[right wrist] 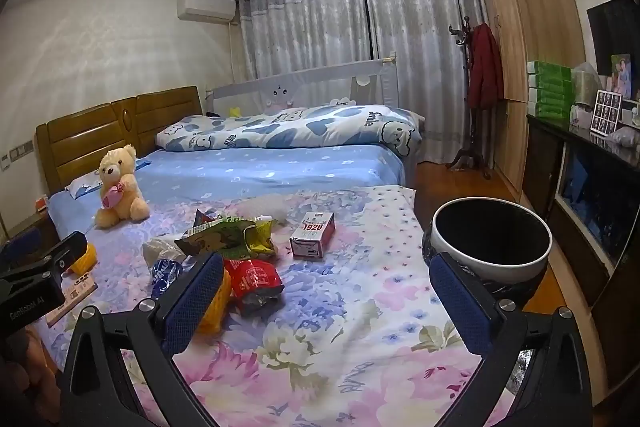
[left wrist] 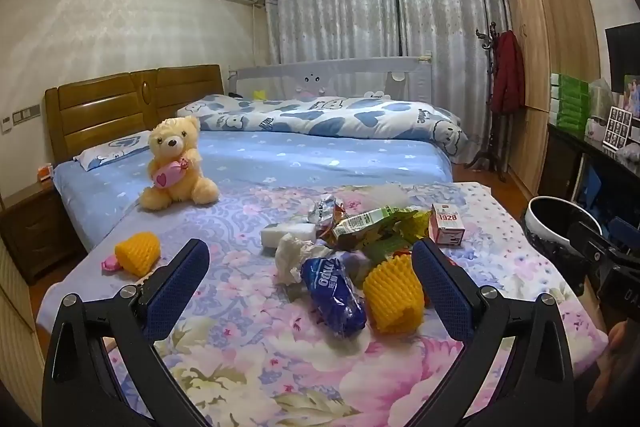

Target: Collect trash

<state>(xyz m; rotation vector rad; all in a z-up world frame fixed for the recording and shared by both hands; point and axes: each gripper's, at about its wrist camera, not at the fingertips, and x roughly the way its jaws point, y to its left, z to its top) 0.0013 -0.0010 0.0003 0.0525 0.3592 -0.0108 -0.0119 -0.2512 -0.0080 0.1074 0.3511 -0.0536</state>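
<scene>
**Both tongs spread, trash pile on floral bedspread, bin at bed's right edge**

I'm over the foot of the bed. My left gripper has its jaws spread wide, nothing pinched. My right gripper is the same: spread wide, empty.

Trash sits in one loose cluster on the pink-and-lilac floral bedspread. My count from the left wrist view:
- 2 yellow ribbed foam fruit sleeves: one just inside my left gripper's right finger, one well apart to the left, beside a small pink wrapper
- 1 blue crinkled plastic snack bag, touching the near foam sleeve
- 1 crumpled white tissue
- 1 white rectangular foam block
- 1 green-and-yellow flattened carton wrapper
- 1 silver foil wrapper
- 1 small red-and-white box marked 1928, at the cluster's right side

The right wrist view adds 1 red crumpled snack bag, just beside my right gripper's left finger.

The round black-lined bin with white rim stands off the bed's right edge, beside my right gripper's right finger. Looks empty inside, though it's dark.

Non-trash: 1 cream teddy bear holding a pink heart, sitting upright on the blue sheet, well apart from the pile.
</scene>
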